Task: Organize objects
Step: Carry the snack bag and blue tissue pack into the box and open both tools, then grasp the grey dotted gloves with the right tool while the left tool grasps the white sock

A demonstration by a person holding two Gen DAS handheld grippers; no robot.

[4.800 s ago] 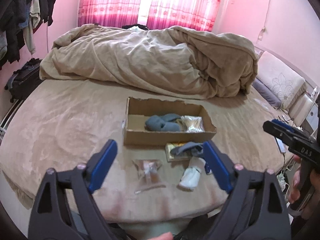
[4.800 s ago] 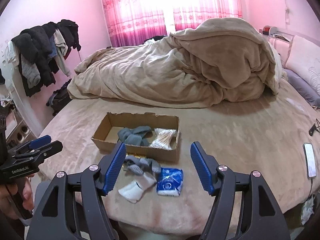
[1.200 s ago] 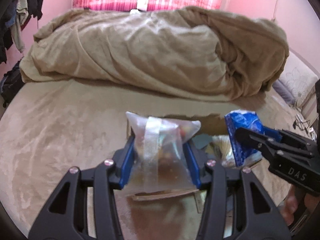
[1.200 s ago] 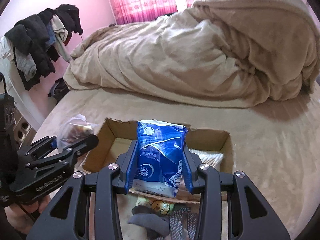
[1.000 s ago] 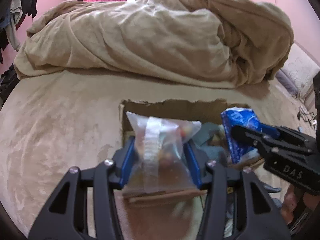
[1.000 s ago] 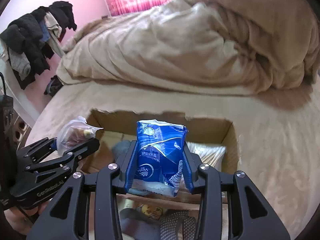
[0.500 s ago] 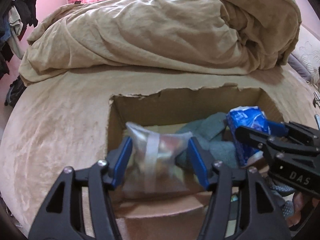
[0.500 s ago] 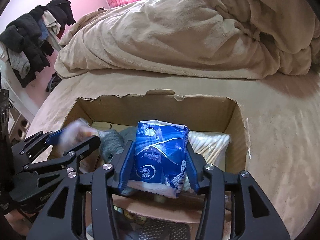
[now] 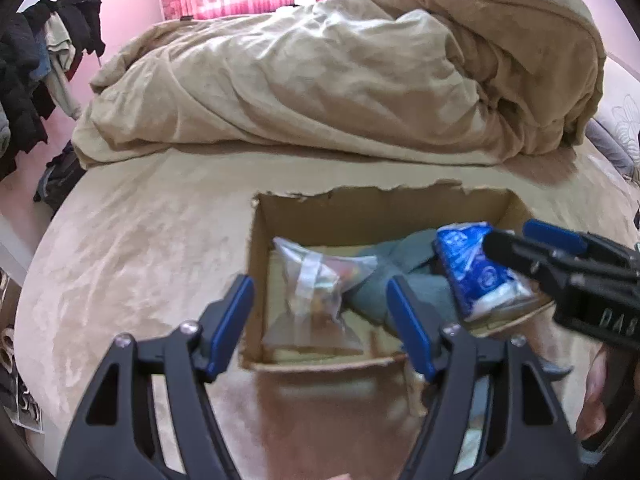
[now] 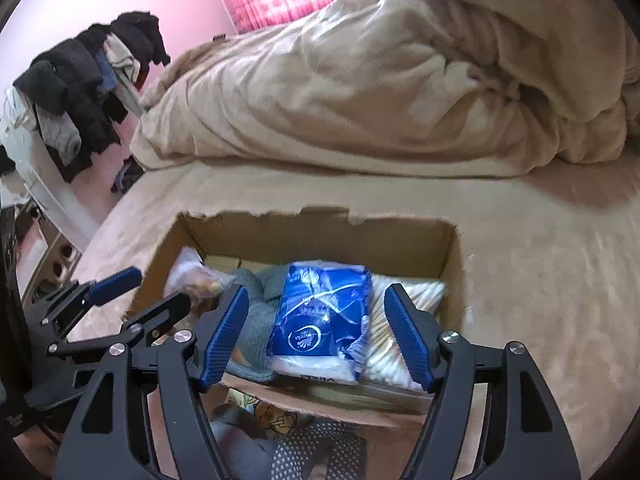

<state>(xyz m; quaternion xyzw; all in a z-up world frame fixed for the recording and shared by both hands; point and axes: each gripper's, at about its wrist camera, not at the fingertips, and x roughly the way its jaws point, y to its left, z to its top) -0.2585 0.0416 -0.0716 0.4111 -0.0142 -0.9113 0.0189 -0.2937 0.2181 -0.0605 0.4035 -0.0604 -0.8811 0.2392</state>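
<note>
Fingers of left gripper (image 9: 320, 322) and right gripper (image 10: 316, 336) just spread, gripping nothing; clear bag (image 9: 316, 300), blue pack (image 10: 320, 320) straight ahead, upright, in cardboard box (image 10: 320, 236)

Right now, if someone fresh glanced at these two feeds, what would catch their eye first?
Probably the torn cardboard box on the bed, with the blue tissue pack lying in it between the right gripper and its just-opened jaws. To its left the clear bag sits in the box, released by the left gripper. Behind, the rumpled beige duvet fills the background.
</note>
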